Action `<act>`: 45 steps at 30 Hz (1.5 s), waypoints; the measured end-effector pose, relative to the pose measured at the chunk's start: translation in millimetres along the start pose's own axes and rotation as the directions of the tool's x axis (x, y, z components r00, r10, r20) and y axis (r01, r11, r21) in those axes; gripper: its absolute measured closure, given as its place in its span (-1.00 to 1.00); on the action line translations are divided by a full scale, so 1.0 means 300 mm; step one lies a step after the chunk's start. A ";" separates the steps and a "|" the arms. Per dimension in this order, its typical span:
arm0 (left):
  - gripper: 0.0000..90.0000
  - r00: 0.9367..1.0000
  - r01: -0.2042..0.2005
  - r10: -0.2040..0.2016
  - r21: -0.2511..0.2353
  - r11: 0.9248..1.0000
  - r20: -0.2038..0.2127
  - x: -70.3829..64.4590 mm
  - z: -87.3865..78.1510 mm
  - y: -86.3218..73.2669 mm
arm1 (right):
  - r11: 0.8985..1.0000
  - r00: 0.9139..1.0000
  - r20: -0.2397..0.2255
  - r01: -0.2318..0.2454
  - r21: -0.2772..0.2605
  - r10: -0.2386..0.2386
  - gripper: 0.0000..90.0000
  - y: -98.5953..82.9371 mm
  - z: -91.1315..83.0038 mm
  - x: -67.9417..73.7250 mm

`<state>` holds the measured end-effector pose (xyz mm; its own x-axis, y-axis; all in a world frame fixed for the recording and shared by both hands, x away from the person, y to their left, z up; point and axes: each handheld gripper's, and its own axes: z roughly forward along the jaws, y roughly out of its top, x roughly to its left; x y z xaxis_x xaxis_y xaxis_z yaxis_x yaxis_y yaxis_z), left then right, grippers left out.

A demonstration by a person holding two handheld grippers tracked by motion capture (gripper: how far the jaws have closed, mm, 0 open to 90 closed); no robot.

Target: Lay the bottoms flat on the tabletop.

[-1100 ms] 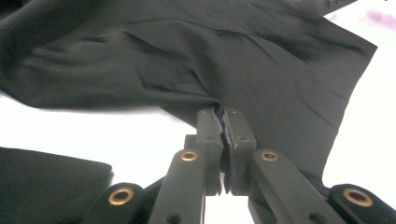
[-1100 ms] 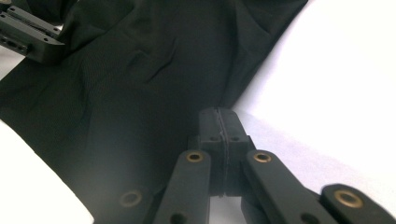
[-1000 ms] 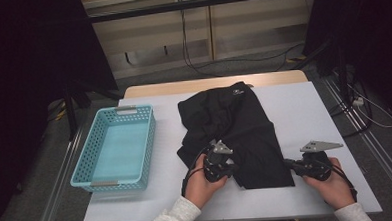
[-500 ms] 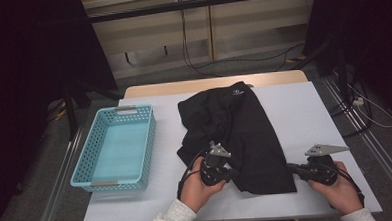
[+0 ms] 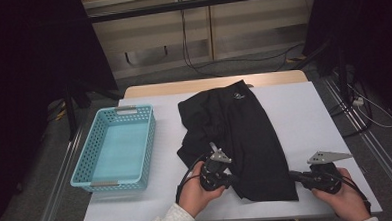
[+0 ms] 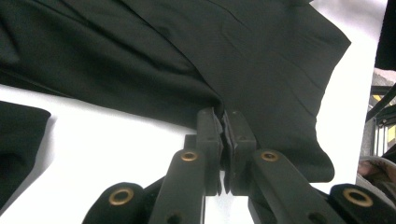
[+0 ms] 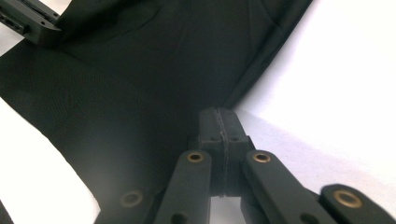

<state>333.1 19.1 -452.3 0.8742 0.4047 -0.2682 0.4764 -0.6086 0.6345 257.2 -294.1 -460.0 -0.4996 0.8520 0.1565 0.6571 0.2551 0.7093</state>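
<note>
A black garment with a small white logo lies spread on the white table. My left gripper is at its near hem on the left, and in the left gripper view the jaws are shut on a pinch of the black garment. My right gripper is at the hem's right corner. In the right gripper view its jaws are closed on the edge of the garment, and the left gripper shows at the top left.
A light blue plastic basket stands empty on the table's left side. Bare white table lies to the right of the garment. Cables and dark stands are on the floor beyond the table. Both hands are near the table's front edge.
Both grippers have drawn toward the table's near edge, the right one also to the right, pulling the garment's near hem wider and flatter.
</note>
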 end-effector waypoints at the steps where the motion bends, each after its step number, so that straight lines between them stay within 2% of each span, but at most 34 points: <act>1: 0.90 1.000 0.001 -0.001 0.001 1.000 0.001 0.000 0.001 -0.002 | 1.000 1.000 0.000 -0.001 0.000 0.001 1.00 0.000 0.002 0.000; 5: 0.77 1.000 -0.002 0.002 0.005 1.000 0.010 0.009 -0.001 -0.003 | 1.000 1.000 0.011 0.011 -0.001 -0.011 0.88 0.004 0.009 -0.005; 10: 0.35 0.999 0.008 -0.010 -0.030 1.000 -0.051 0.034 -0.031 0.005 | 1.000 0.998 0.062 0.008 -0.023 -0.007 0.58 0.023 0.012 -0.022; 12: 0.22 0.997 0.017 -0.020 -0.048 0.999 -0.071 0.046 -0.042 0.006 | 0.999 0.998 0.070 0.002 -0.036 0.001 0.55 0.030 0.019 -0.031; 14: 0.21 0.997 0.022 -0.026 -0.050 0.999 -0.075 0.052 -0.042 0.004 | 0.999 0.997 0.068 -0.018 -0.047 0.021 0.51 0.044 0.030 -0.037; 18: 0.17 0.997 0.020 -0.023 -0.039 0.999 -0.079 0.056 -0.031 -0.001 | 0.999 0.997 0.075 -0.033 -0.030 0.035 0.55 0.056 0.064 -0.043; 20: 0.13 0.996 0.019 -0.023 -0.043 0.999 -0.083 0.056 -0.029 -0.001 | 0.999 0.997 0.064 -0.039 -0.037 0.041 0.65 0.061 0.074 -0.043; 23: 0.09 0.996 0.014 -0.019 -0.046 0.999 -0.090 0.059 -0.029 -0.002 | 0.999 0.999 0.029 -0.031 -0.032 0.032 0.99 0.068 0.086 -0.043; 24: 0.07 0.995 0.015 -0.019 -0.046 0.999 -0.094 0.060 -0.029 -0.003 | 0.999 0.999 0.027 -0.029 -0.032 0.030 1.00 0.071 0.089 -0.046; 26: 0.01 0.995 0.015 -0.020 -0.051 0.999 -0.102 0.063 -0.027 -0.004 | 0.999 0.998 0.051 -0.030 -0.038 0.032 1.00 0.078 0.084 -0.057; 27: -0.02 0.994 0.013 -0.018 -0.052 0.999 -0.107 0.064 -0.027 -0.004 | 0.998 0.995 0.088 -0.038 -0.057 0.043 1.00 0.079 0.077 -0.073; 28: -0.03 0.994 0.008 -0.014 -0.053 0.999 -0.111 0.067 -0.025 -0.003 | 0.996 0.992 0.105 -0.057 -0.069 0.064 1.00 0.076 0.071 -0.089; 30: -0.06 0.993 0.013 -0.019 -0.055 0.998 -0.115 0.071 -0.023 -0.003 | 0.994 0.989 0.119 -0.083 -0.071 0.091 1.00 0.066 0.071 -0.109; 32: -0.06 0.993 0.016 -0.023 -0.059 0.998 -0.119 0.077 -0.020 0.000 | 0.992 0.988 0.112 -0.097 -0.084 0.106 1.00 0.058 0.072 -0.119; 36: -0.05 0.992 0.022 -0.029 -0.063 0.998 -0.123 0.078 -0.010 0.007 | 0.994 0.987 0.137 -0.076 -0.081 0.087 1.00 0.061 0.070 -0.117; 37: -0.05 0.992 0.020 -0.028 -0.062 0.998 -0.123 0.078 -0.008 0.008 | 0.995 0.980 0.189 -0.051 -0.084 0.067 1.00 0.062 0.065 -0.118; 38: -0.05 0.992 0.021 -0.029 -0.065 0.998 -0.121 0.078 -0.004 0.010 | 0.995 0.977 0.202 -0.047 -0.085 0.063 1.00 0.063 0.062 -0.121; 40: -0.05 0.992 0.017 -0.025 -0.067 0.998 -0.125 0.078 0.002 0.013 | 0.993 0.980 0.182 -0.070 -0.095 0.087 0.95 0.058 0.062 -0.134; 41: -0.06 0.992 0.017 -0.025 -0.067 0.998 -0.124 0.079 0.003 0.015 | 0.993 0.975 0.204 -0.069 -0.100 0.088 0.93 0.052 0.063 -0.139; 42: -0.06 0.992 0.012 -0.021 -0.066 0.998 -0.124 0.080 0.005 0.017 | 0.990 0.973 0.206 -0.082 -0.115 0.105 0.89 0.048 0.062 -0.143; 44: -0.08 0.992 0.012 -0.020 -0.068 0.998 -0.126 0.081 0.005 0.019 | 0.989 0.971 0.210 -0.089 -0.120 0.113 0.73 0.049 0.053 -0.142; 45: -0.09 0.992 0.016 -0.025 -0.072 0.997 -0.125 0.080 0.006 0.019 | 0.989 0.973 0.203 -0.084 -0.124 0.108 0.69 0.050 0.049 -0.139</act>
<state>357.1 24.2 -456.4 0.8435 0.5018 -0.1916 0.4826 -0.5515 0.6804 296.3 -319.0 -466.0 -0.3006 0.9496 0.0891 0.6218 0.1242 0.7732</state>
